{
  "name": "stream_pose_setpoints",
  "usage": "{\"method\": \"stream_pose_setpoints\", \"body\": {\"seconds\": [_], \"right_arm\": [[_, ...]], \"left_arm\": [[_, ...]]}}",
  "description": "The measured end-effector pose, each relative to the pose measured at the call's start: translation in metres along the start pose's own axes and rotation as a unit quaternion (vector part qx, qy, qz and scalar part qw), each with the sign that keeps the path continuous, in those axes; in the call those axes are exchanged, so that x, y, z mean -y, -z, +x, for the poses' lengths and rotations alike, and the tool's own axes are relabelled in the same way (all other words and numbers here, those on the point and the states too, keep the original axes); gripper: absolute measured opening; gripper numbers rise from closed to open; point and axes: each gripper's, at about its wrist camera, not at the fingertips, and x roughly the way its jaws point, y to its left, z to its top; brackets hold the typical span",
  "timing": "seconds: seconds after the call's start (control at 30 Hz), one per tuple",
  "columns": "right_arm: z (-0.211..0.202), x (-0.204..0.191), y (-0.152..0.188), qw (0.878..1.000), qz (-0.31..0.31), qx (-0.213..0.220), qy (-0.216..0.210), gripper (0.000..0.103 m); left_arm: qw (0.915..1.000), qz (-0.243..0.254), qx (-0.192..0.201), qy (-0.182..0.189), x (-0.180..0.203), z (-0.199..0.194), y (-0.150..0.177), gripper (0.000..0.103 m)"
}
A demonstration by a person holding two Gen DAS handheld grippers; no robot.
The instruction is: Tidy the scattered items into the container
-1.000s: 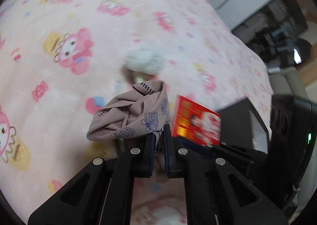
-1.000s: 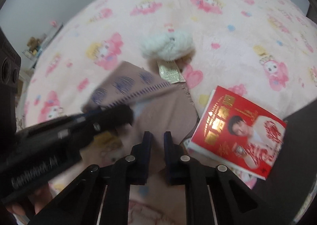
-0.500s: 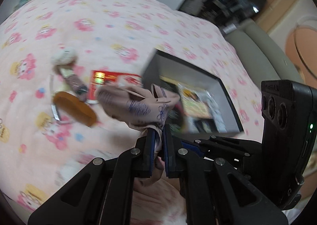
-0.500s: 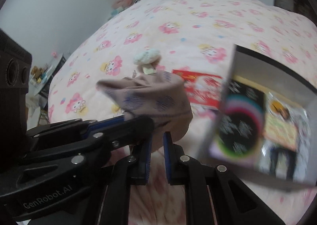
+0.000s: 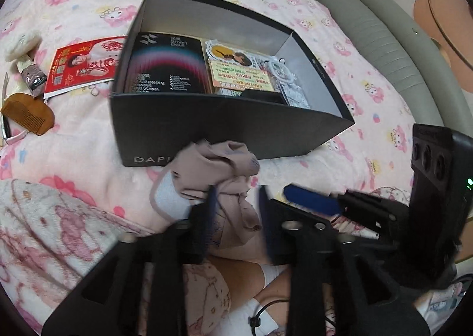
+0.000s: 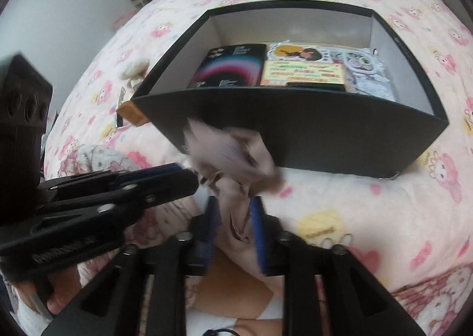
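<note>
— Are the jaws released?
— Both left gripper (image 5: 238,208) and right gripper (image 6: 233,225) have just been opening; the beige cloth (image 5: 217,171) hangs loose between them.
— Where?
— Against the near outer wall of the black box (image 5: 224,126), above the bed (image 5: 74,135).

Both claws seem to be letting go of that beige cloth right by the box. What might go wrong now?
Both grippers' jaws have just been opening. The beige cloth hangs in front of the black box's near wall, not over its opening, so it may land on the bedspread instead. It might also snag on the left gripper or right gripper.
</note>
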Motion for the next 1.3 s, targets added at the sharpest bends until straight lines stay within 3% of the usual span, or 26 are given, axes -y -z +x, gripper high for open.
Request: {"method": "stream_pose_setpoints", "body": {"seconds": [0.07, 0.13, 0.27, 0.33, 0.37, 0.43, 0.53, 0.63, 0.73, 0.87, 0.9, 0.97, 1.07, 1.17, 1.23, 1.3], "right_arm": [[0.007, -0.003, -0.006, 0.999, -0.029, 0.001, -0.026, 0.047], [0.025, 0.0, -0.013, 0.998, -0.044, -0.005, -0.05, 0.048], [0.07, 0.015, -0.013, 0.999, -0.021, -0.04, -0.011, 0.048], [0.084, 0.025, -0.006, 0.998, 0.007, -0.051, -0.028, 0.04], [0.086, 0.03, -0.004, 0.998, 0.021, -0.051, -0.028, 0.023], [0.077, 0.038, -0.003, 0.999, 0.032, -0.03, -0.021, 0.016], [0.053, 0.057, -0.003, 0.998, 0.054, 0.022, 0.028, 0.016], [0.046, 0.068, 0.001, 0.995, 0.067, 0.04, 0.062, 0.016], [0.046, 0.06, 0.002, 0.997, 0.05, 0.05, 0.03, 0.016], [0.066, 0.036, -0.005, 0.999, 0.004, 0.041, -0.019, 0.033], [0.074, 0.034, -0.007, 0.999, 0.003, 0.034, -0.021, 0.033], [0.088, 0.035, -0.012, 1.0, 0.015, 0.017, -0.005, 0.032], [0.082, 0.047, -0.013, 0.998, 0.061, 0.014, 0.014, 0.021], [0.058, 0.059, -0.008, 0.992, 0.076, 0.039, 0.092, 0.02], [0.044, 0.066, -0.002, 0.988, 0.091, 0.051, 0.112, 0.02], [0.034, 0.061, 0.003, 0.985, 0.086, 0.065, 0.131, 0.02]], "left_arm": [[0.9999, -0.008, 0.004, -0.012, -0.008, -0.002, -0.002, 0.046], [0.9996, -0.012, -0.009, -0.025, -0.016, 0.005, -0.007, 0.046], [0.9983, -0.029, -0.043, -0.025, -0.028, 0.037, -0.016, 0.048], [0.9977, -0.037, -0.05, -0.026, -0.031, 0.05, -0.017, 0.048], [0.9976, -0.037, -0.05, -0.029, -0.031, 0.054, -0.016, 0.048], [0.998, -0.033, -0.045, -0.028, -0.03, 0.058, -0.013, 0.048], [0.999, -0.021, -0.037, -0.015, -0.029, 0.059, -0.009, 0.049], [0.9994, -0.014, -0.03, -0.005, -0.028, 0.059, -0.004, 0.049], [0.9998, -0.013, -0.013, 0.008, -0.027, 0.051, 0.0, 0.049], [0.9993, -0.027, 0.018, 0.02, -0.032, 0.04, 0.003, 0.05], [0.9993, -0.03, 0.015, 0.014, -0.033, 0.041, 0.004, 0.051], [0.9996, -0.029, 0.0, -0.005, -0.033, 0.045, 0.005, 0.051], [0.9994, -0.016, -0.013, -0.028, -0.03, 0.05, 0.007, 0.051], [0.9989, -0.01, -0.035, -0.03, -0.03, 0.059, 0.004, 0.051], [0.9978, 0.001, -0.055, -0.037, -0.026, 0.066, 0.004, 0.051], [0.9942, 0.017, -0.08, -0.07, -0.022, 0.078, 0.006, 0.052]]}}
